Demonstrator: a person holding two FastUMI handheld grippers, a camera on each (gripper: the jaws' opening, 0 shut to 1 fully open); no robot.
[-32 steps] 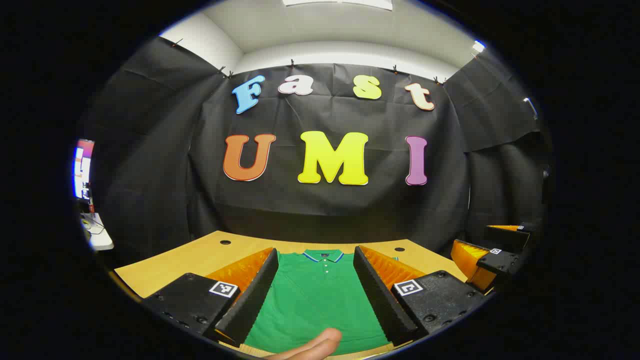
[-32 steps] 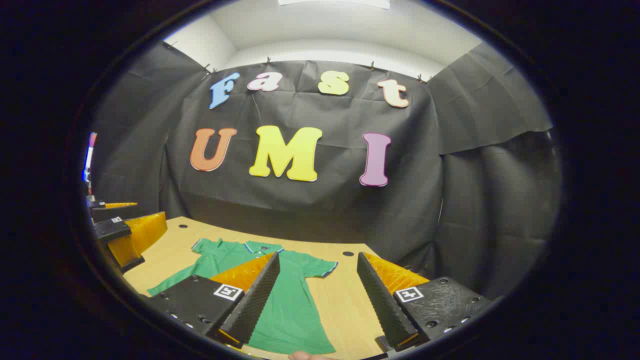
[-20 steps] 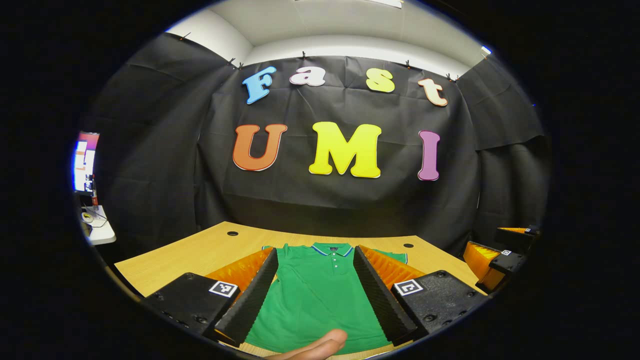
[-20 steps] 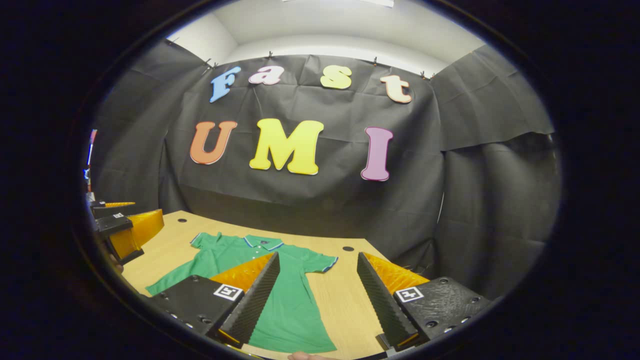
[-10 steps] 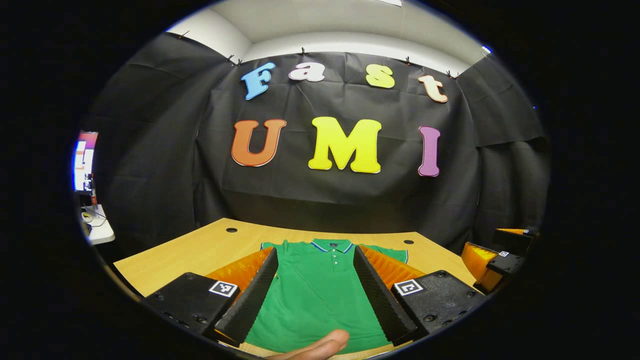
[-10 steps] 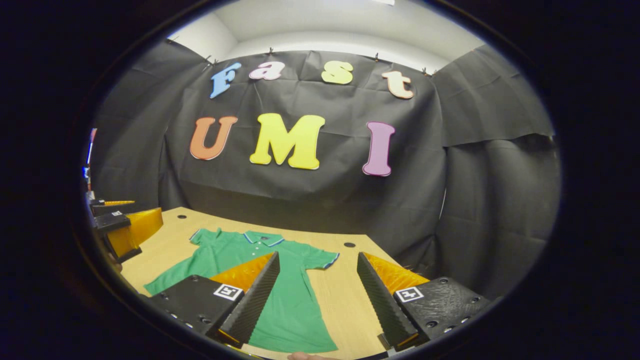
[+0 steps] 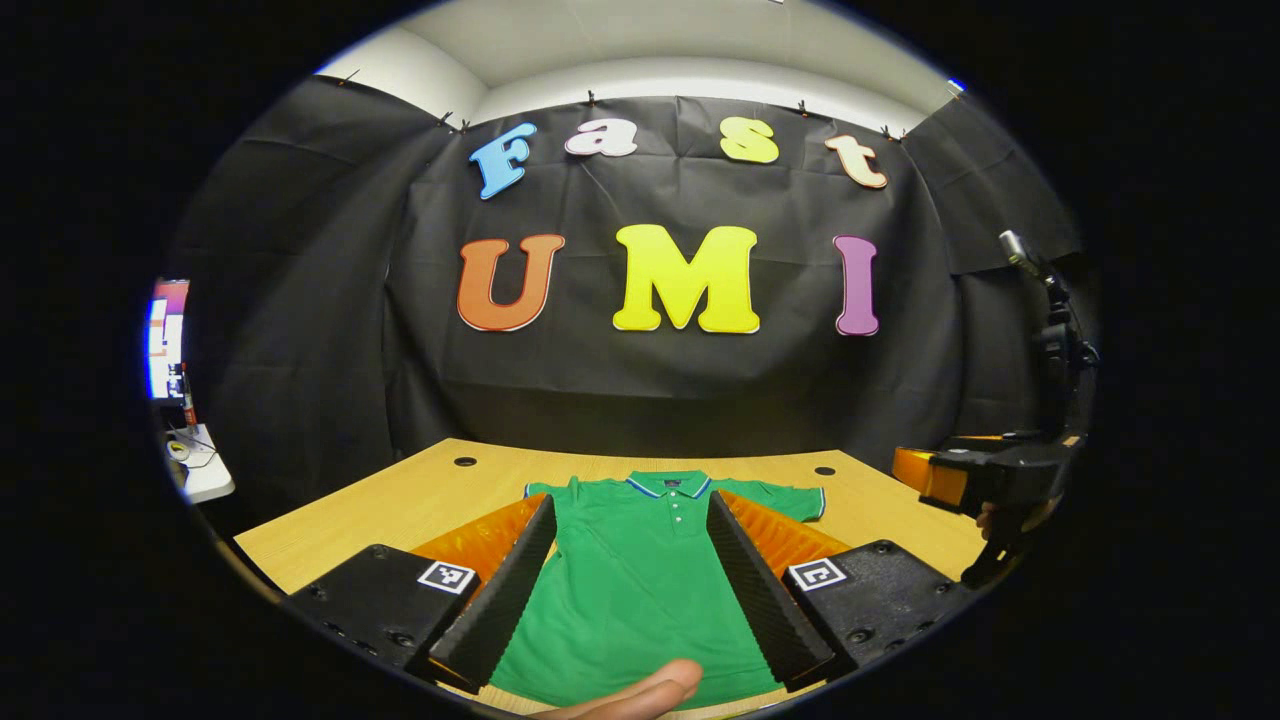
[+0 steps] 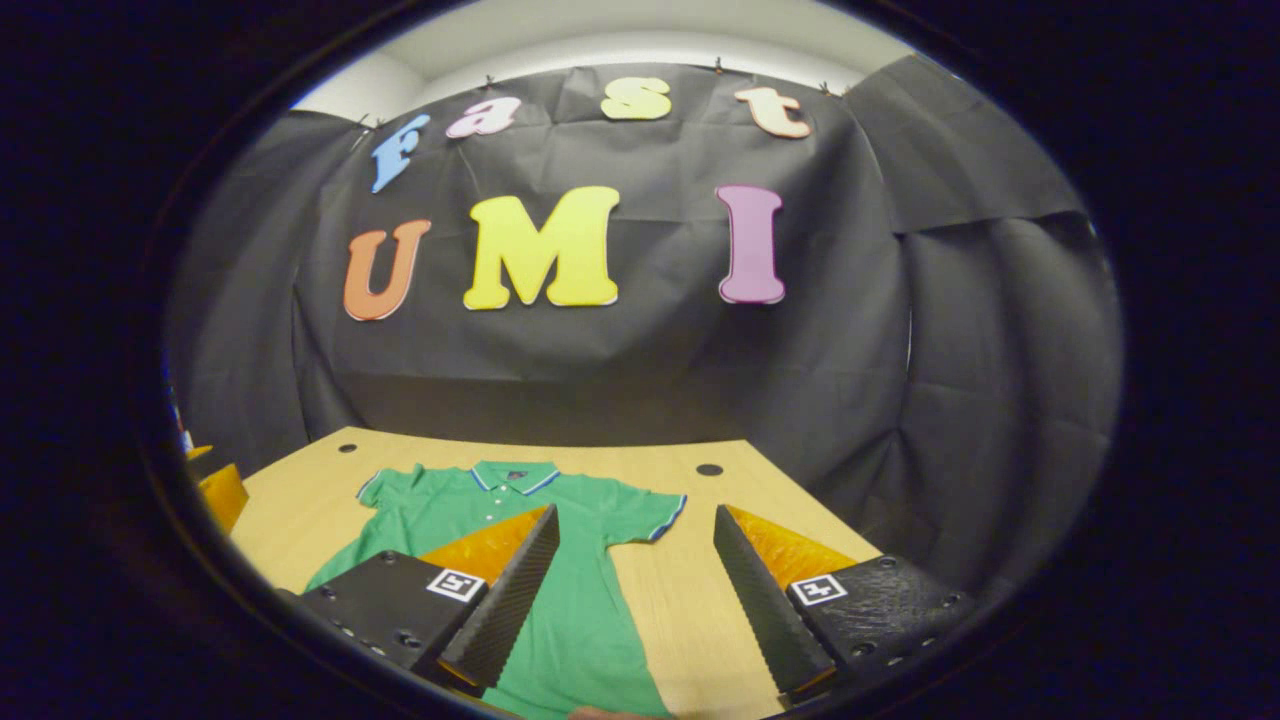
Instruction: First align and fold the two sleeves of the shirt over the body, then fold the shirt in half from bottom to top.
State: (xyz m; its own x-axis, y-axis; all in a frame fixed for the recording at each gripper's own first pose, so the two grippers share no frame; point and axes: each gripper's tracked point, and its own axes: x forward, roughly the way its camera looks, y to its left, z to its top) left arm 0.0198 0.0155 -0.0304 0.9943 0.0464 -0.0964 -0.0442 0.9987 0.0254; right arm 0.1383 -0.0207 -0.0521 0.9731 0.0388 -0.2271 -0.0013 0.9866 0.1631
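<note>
Lying flat and unfolded at the table's (image 8: 690,640) middle, collar toward the far edge, the shirt (image 7: 630,590) awaits every fold, both sleeves spread, while the left gripper (image 7: 630,575) and right gripper (image 8: 632,590) hover spread, grasping nothing.

text: none readable | square coded markers (image 7: 446,576) on gripper bodies; shirt (image 7: 640,590) label illegible

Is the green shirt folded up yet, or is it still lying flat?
Flat. The shirt lies spread on the table, its sleeve sticking out sideways.
</note>
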